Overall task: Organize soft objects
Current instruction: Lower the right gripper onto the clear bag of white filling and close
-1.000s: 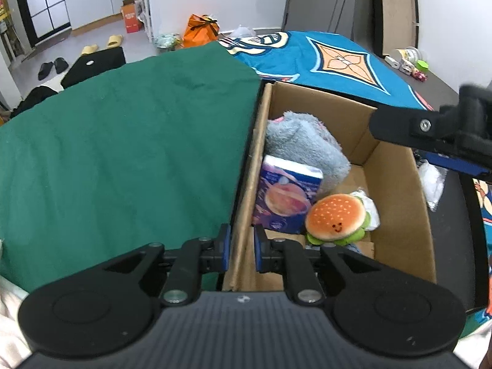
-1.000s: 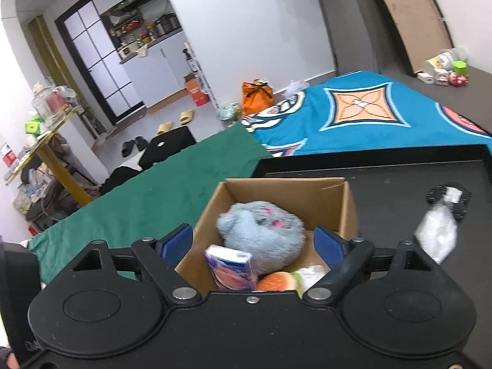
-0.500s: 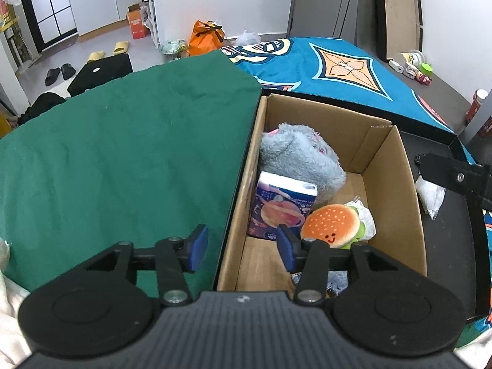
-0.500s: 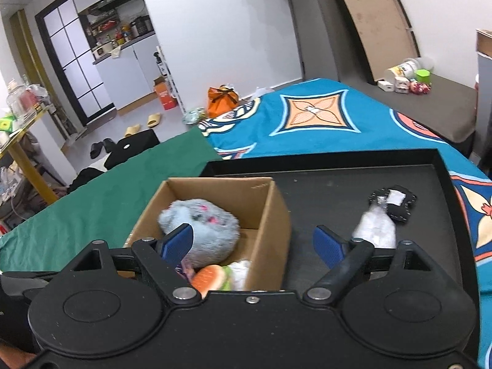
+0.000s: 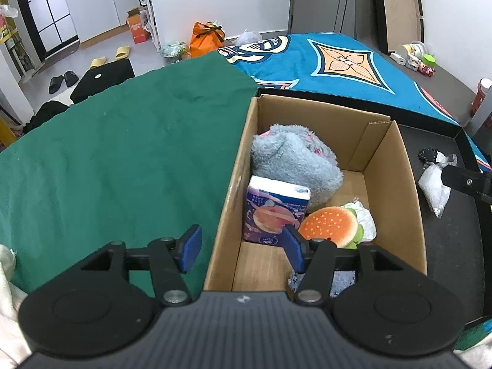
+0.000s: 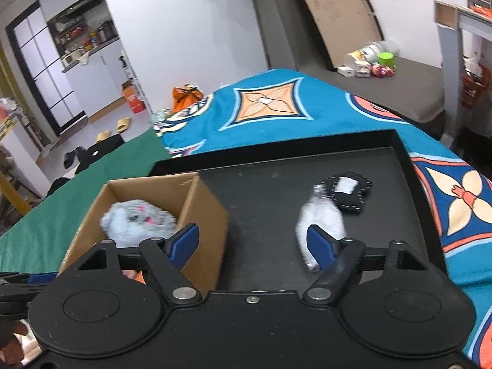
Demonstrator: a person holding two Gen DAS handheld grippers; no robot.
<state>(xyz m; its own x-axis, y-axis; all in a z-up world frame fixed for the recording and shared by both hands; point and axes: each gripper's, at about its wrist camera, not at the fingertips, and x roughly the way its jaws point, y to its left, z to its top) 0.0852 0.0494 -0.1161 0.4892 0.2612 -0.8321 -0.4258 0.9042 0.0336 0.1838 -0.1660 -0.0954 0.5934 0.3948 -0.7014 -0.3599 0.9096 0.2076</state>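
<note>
Black tray [image 6: 406,166], cardboard box [image 5: 399,166]; both grippers agape

My left wrist camera sits low behind my left gripper [image 5: 243,247], looking down and forward into the cardboard box [image 5: 399,172] from close above its near edge, green cloth [image 5: 123,153] to the left. My right wrist camera looks forward over my right gripper [image 6: 253,241], from a little farther back, across the black tray [image 6: 270,184]. Both views share the box, the grey plush toy [image 5: 295,160] [image 6: 135,223] and the white plastic bag [image 5: 435,184] [image 6: 319,221].
</note>
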